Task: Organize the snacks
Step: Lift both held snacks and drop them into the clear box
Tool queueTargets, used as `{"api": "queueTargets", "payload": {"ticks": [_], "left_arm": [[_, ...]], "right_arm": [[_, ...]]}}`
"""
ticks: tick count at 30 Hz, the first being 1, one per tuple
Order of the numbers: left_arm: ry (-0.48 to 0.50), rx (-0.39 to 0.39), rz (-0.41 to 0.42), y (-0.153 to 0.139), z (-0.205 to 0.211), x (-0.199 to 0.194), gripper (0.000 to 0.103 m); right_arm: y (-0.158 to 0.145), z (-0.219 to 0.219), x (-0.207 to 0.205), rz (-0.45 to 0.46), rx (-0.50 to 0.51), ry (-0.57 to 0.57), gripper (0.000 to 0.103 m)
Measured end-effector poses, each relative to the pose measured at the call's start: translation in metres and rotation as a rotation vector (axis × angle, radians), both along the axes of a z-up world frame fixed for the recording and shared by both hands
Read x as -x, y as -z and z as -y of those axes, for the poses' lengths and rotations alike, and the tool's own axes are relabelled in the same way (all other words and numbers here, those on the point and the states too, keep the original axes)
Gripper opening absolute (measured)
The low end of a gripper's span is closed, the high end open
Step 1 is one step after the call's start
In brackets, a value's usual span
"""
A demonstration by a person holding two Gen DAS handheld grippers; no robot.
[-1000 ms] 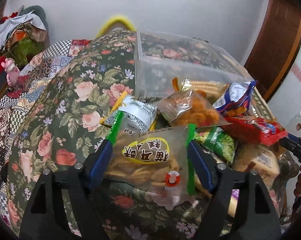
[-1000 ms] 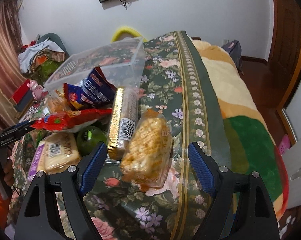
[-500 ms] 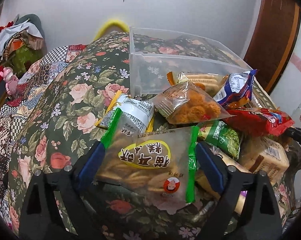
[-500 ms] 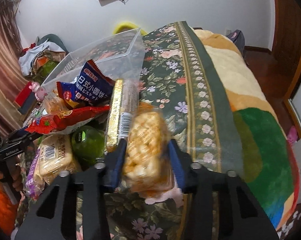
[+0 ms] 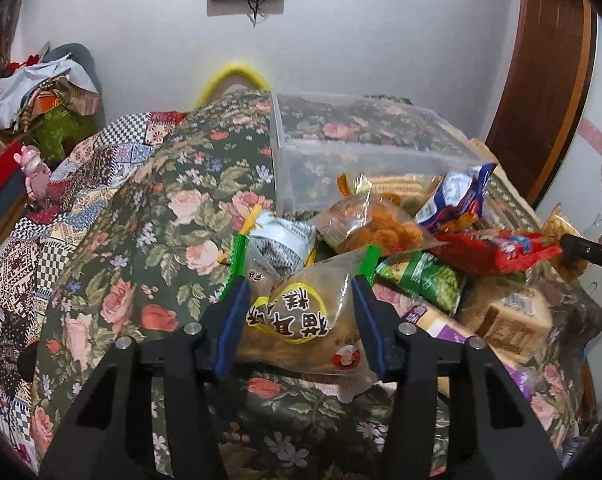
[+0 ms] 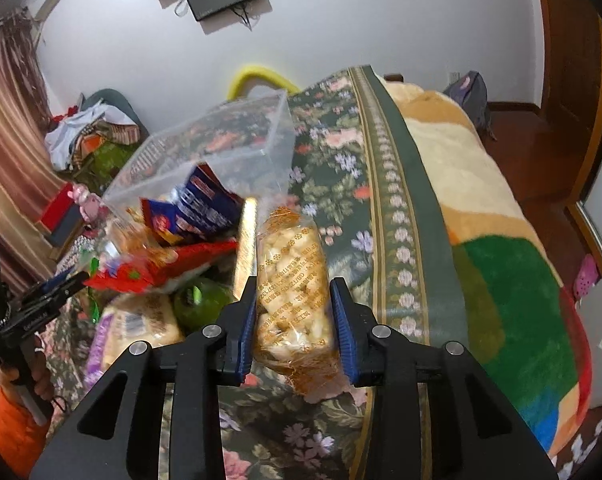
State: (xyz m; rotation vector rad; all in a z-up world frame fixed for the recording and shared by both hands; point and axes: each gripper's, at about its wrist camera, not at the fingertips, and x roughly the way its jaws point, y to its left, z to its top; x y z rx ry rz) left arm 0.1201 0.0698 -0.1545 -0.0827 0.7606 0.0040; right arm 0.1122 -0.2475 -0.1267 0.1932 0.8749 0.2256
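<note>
Here, each hand's claw has a snack packet between its pads, above a heap on a flowered bedspread.

Right gripper (image 6: pixel 295 318): clamped together on a clear packet of pale puffed-rice cake (image 6: pixel 291 280), which stands upright between the blue pads, its lower end just over the cloth.

Left gripper (image 5: pixel 299 322): jaws closing on a clear packet with a yellow label (image 5: pixel 301 316); both pads press its sides and the film bulges between them.

Where the snacks are: the heap (image 5: pixel 417 256) lies just beyond both claws, spilling against the near wall of the clear plastic bin (image 5: pixel 365 160), which looks empty.

Risk, left: the grip sits on slack film at the packet's edges. The packet may slide or twist out as it is lifted, I judge.

Risk, right: a hard squeeze could crush the brittle cake; a corner could also catch on the heap.

Risk, both: two arms heading for one bin could bump each other, since the packets lie side by side.

In the way: a red packet (image 5: pixel 497 250), an orange-crisp bag (image 5: pixel 377 226) and a blue bag (image 5: pixel 455 200) are stacked between the claws and the bin wall, so each load must go up over them.

Around: floral bedspread (image 5: pixel 141 264), a patchwork quilt at left, a yellow hoop behind the bin, a dark screen on the white wall, a wooden door at right.
</note>
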Motion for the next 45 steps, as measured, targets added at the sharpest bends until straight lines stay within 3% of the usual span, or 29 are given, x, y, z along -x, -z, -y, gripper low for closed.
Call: {"api": "queueTargets", "payload": {"ticks": [11, 23, 35, 45], "left_arm": [[0.013, 0.021, 0.131, -0.056, 0.001, -0.004, 0.051], [0.05, 0.034, 0.231, -0.1, 0.012, -0.054, 0.051], [0.037, 0.075, 0.178, -0.093, 0.012, -0.128, 0.051], [0.067, 0.05, 0.062, -0.057, 0.027, -0.181, 0.051]], "right_arm": [[-0.04, -0.025, -0.017, 0.145, 0.0, -0.059, 0.031], [-0.065, -0.051, -0.047, 0.266, 0.007, -0.11, 0.031], [-0.056, -0.07, -0.097, 0.261, 0.006, -0.116, 0.031], [-0.021, -0.082, -0.138, 0.106, 0.018, -0.151, 0.031]]}}
